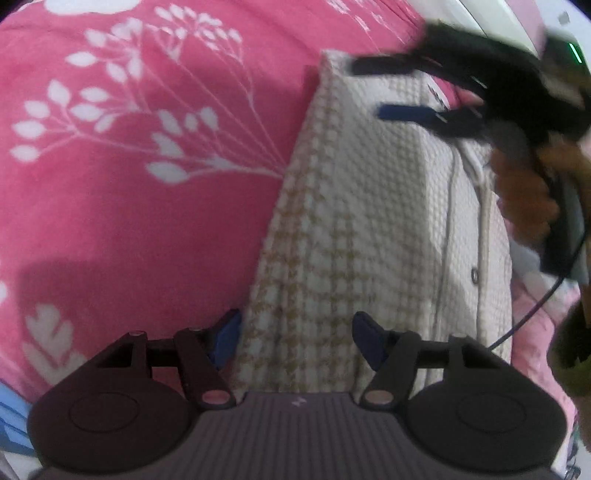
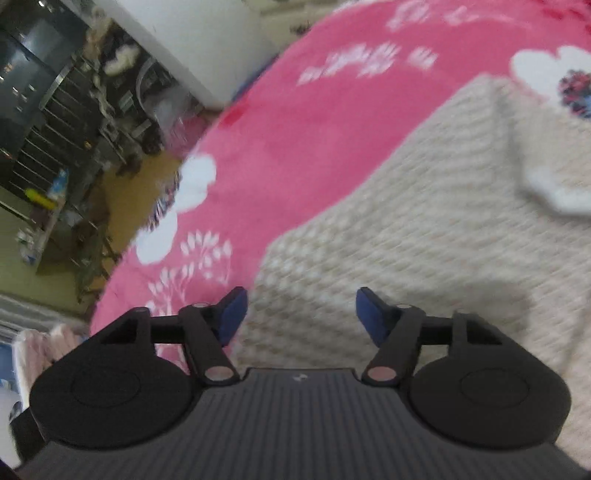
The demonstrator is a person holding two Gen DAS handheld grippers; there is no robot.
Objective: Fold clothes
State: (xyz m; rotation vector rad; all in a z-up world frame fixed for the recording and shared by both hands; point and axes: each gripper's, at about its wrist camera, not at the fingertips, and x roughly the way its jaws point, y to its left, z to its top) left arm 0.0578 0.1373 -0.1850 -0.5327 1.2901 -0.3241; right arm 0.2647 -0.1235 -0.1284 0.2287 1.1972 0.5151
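A cream waffle-knit garment [image 1: 354,206] with tan check bands and a button lies folded lengthwise on a pink floral blanket [image 1: 129,166]. My left gripper [image 1: 295,339] is open, its blue pads either side of the garment's near end, empty. My right gripper [image 1: 373,88] shows at the upper right of the left wrist view, open over the garment's far end, blurred. In the right wrist view the right gripper [image 2: 301,314] is open and empty above the garment's [image 2: 424,229] corner.
The pink blanket [image 2: 314,122] covers a bed. Beyond its edge lie a tan floor [image 2: 125,192], dark metal racks [image 2: 55,103] and a white wall [image 2: 199,33]. A black cable [image 1: 532,314] hangs from the right gripper.
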